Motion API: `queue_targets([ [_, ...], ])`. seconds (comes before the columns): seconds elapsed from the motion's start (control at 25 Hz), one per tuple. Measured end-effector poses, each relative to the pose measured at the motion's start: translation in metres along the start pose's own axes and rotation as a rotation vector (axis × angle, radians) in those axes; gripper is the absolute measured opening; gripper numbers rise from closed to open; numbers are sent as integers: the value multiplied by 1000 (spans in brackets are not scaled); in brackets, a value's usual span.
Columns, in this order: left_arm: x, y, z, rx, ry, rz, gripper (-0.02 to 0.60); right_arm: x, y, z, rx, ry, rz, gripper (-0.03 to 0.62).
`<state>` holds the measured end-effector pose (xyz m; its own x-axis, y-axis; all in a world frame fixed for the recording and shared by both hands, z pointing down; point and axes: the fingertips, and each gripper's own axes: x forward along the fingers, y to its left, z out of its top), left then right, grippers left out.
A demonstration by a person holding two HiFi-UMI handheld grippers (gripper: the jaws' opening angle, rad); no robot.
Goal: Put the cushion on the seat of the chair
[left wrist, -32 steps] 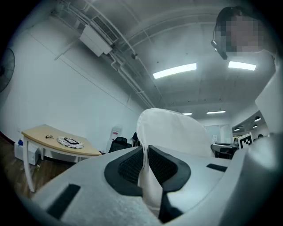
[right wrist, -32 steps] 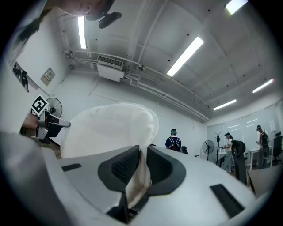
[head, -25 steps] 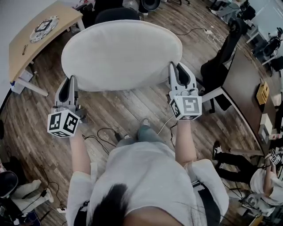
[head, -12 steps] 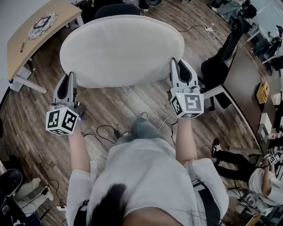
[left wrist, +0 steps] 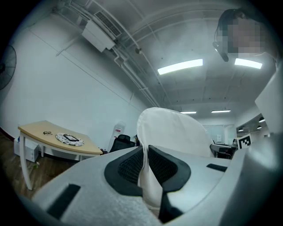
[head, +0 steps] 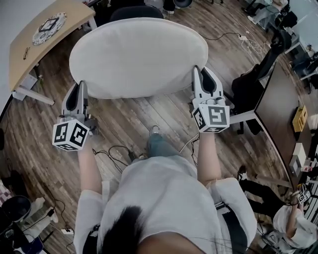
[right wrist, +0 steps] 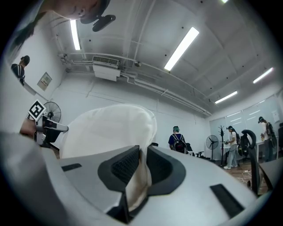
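Observation:
A large white oval cushion (head: 138, 55) is held up in the air in front of the person, spread between both grippers. My left gripper (head: 80, 92) is shut on the cushion's left edge; in the left gripper view the cushion (left wrist: 172, 132) fabric is pinched between the black pads (left wrist: 130, 167). My right gripper (head: 200, 79) is shut on the cushion's right edge, and the cushion (right wrist: 106, 130) rises beyond its pads (right wrist: 126, 165). A dark chair (head: 135, 12) shows just past the cushion's far edge, its seat hidden.
A curved wooden desk (head: 30, 47) stands at the upper left. A dark table (head: 276, 106) with a black chair (head: 248, 87) is at the right. Cables (head: 119, 151) lie on the wood floor by the person's feet. Several people stand far off in the right gripper view.
The cushion and both grippers have stayed nearly level, shifting slightly. The view has turned a little, so the room on the right has slid.

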<state>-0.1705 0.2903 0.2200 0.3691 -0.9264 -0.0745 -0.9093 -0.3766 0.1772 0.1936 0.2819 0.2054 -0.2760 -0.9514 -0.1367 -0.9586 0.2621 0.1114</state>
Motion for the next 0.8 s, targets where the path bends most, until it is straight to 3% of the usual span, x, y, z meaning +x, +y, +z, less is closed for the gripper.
queue_targets([
  [0.36, 90, 16, -1, 6, -20, 42, 35, 95, -44, -15, 4, -21, 41, 48],
  [0.8, 148, 12, -10, 14, -3, 85, 35, 149, -86, -34, 42, -12, 78, 48],
])
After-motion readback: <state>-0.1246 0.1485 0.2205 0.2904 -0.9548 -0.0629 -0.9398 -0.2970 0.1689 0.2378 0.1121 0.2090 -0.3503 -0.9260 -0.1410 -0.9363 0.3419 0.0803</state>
